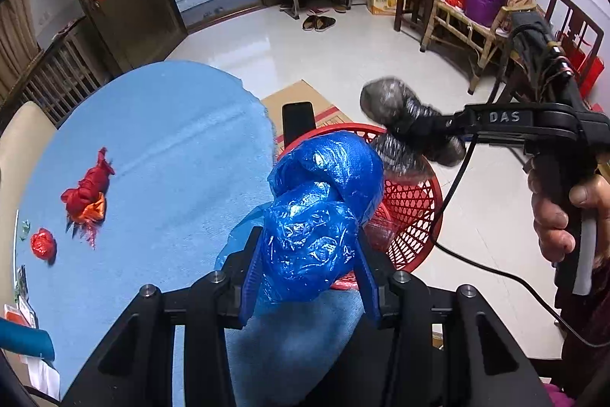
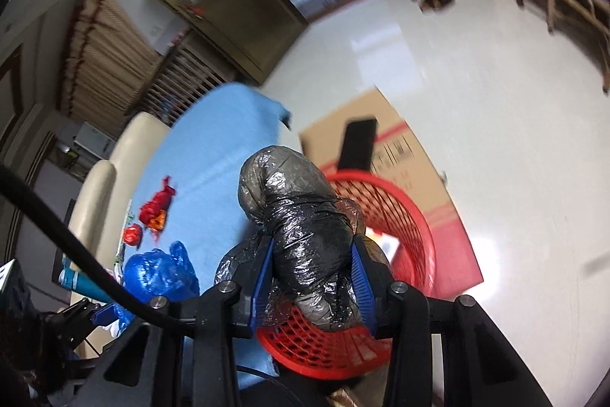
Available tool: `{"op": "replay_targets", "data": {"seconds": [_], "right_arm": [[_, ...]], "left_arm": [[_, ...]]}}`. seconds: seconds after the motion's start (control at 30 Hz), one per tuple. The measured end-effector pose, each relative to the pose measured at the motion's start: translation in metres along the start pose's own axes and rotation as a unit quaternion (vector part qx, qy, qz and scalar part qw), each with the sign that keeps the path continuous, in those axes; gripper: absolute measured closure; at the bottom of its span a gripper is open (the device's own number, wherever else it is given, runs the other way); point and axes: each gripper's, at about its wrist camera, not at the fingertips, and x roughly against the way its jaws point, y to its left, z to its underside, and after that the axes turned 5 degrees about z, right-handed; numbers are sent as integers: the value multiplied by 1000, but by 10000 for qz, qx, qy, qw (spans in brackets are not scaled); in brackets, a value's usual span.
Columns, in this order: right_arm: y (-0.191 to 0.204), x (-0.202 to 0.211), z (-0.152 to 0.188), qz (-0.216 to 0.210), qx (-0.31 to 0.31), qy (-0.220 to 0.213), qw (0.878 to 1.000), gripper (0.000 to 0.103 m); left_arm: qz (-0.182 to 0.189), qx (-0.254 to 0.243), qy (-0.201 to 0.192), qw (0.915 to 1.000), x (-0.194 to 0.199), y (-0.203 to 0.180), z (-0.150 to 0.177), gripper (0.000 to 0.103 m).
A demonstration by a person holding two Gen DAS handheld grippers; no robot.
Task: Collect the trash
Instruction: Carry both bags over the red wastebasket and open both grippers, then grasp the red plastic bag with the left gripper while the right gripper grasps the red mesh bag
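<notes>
While both wads are clamped, the step in hand is judged to be the drop into the red basket (image 1: 411, 201), which stands on the floor just beside the edge of the blue-covered tabletop (image 1: 160, 147). To do it well, each load should be carried fully inside the basket's rim before the jaws part; releasing over the rim risks a wad falling to the floor.

The left claw (image 1: 309, 266) is closed on the blue plastic bag (image 1: 324, 201), which fills the gap between its fingers and sits over the near rim of the basket. The right claw (image 2: 312, 277) grips the black plastic bag (image 2: 305, 216), held above the basket's mouth.

On the tabletop, well apart from the basket, lie a red wrapper bundle (image 1: 89, 193) and a small red ball (image 1: 42, 243), not yet collected.
</notes>
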Motion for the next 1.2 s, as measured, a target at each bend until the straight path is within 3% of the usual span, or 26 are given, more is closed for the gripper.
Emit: {"op": "replay_targets", "data": {"seconds": [0.07, 0.17, 0.43, 0.73, 0.93, 1.2], "right_arm": [[-8, -13, 1, -46, -199, 332, 9992, 54], [-16, -23, 2, -298, -373, 515, 9975, 39], [-10, -16, 4, -320, -299, 349, 9984, 38], [9, -13, 4, -188, -117, 267, 9994, 38], [40, -18, 5, -179, 190, 294, 9992, 38], [121, -51, 10, -167, 1016, 584, 9930, 38]], "left_arm": [[-15, -54, 17, 10000, -5, -3, -1, 55], [-32, -81, 31, 10000, -8, -2, 0, 42], [-155, 206, -31, 9997, 2, 24, 19, 42], [-618, 859, -198, 9942, 23, 78, 61, 41], [-923, 1697, -296, 9807, 36, 136, 93, 41], [-1450, 2628, -284, 9535, 45, 211, 149, 40]]}}
